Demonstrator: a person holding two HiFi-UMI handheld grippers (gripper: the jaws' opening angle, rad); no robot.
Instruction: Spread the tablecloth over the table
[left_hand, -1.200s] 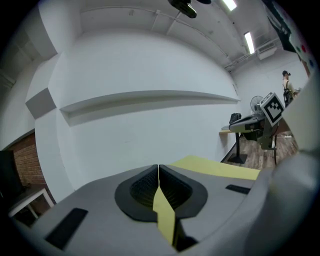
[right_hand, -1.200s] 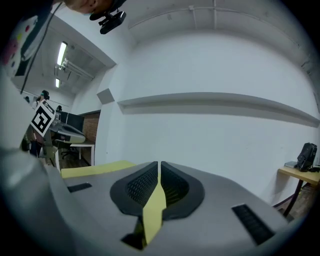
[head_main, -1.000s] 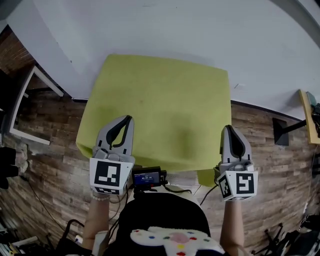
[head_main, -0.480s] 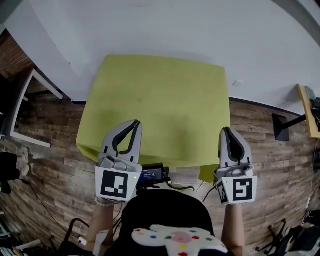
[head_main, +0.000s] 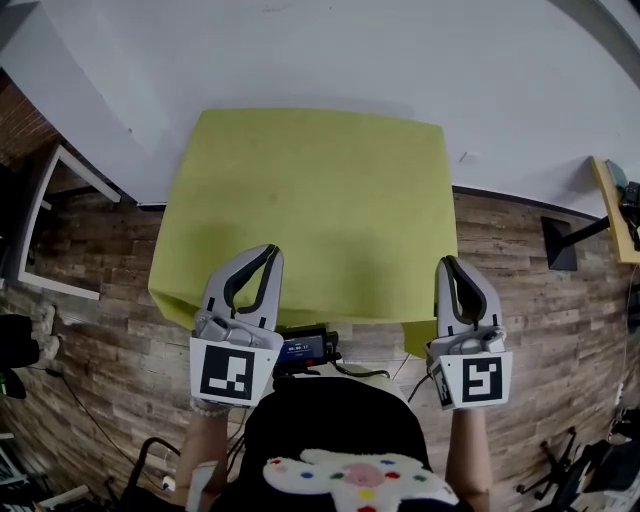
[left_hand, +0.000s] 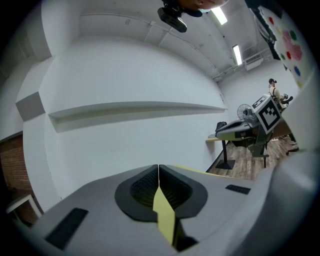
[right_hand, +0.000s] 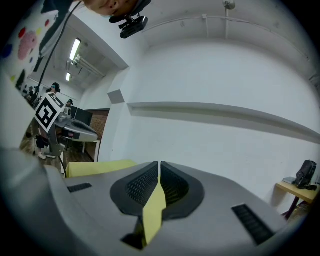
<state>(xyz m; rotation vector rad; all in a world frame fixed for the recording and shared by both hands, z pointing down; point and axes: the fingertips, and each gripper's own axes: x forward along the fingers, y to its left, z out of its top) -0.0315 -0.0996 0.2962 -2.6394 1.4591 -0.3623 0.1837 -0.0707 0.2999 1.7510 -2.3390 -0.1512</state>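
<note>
A yellow-green tablecloth (head_main: 310, 200) lies spread over the table against the white wall. My left gripper (head_main: 270, 250) is at the cloth's near edge toward the left, and my right gripper (head_main: 447, 262) is at its near right corner. Both are shut on the cloth's hem. In the left gripper view a thin yellow fold (left_hand: 164, 215) is pinched between the closed pads (left_hand: 145, 187). The right gripper view shows the same: a yellow strip (right_hand: 154, 210) clamped between its pads (right_hand: 172, 186), with more cloth (right_hand: 97, 167) to the left. The table itself is hidden under the cloth.
Wood-plank floor (head_main: 90, 330) surrounds the table. A white frame (head_main: 40, 220) stands at the left, a wooden shelf (head_main: 610, 215) and a black stand (head_main: 565, 240) at the right. A small black device (head_main: 305, 348) sits at my chest between the grippers.
My left gripper has shifted to the right along the near edge and slightly toward me, still holding the cloth. The right gripper has hardly moved.
</note>
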